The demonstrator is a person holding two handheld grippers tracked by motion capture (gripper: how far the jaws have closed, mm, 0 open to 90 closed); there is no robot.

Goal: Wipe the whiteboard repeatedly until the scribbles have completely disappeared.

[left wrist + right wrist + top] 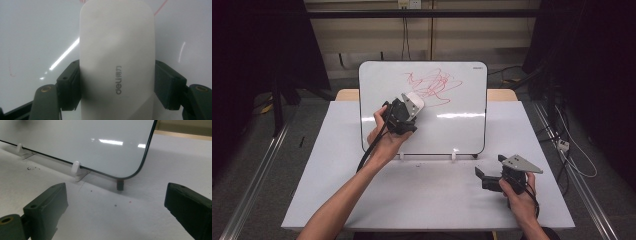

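A whiteboard stands tilted on the white table, with a red scribble in its upper middle. My left gripper is up against the board's left half, shut on a white board eraser whose tip lies just left of the scribble. In the left gripper view both black pads press the eraser's sides. My right gripper rests low on the table at the front right, jaws wide apart with nothing between them, pointing at the board's lower right corner.
White clips and a small dark foot hold the board's bottom edge. Black curtains and cables flank the table; a metal rail runs along the floor at left. Bare tabletop lies in front of the board.
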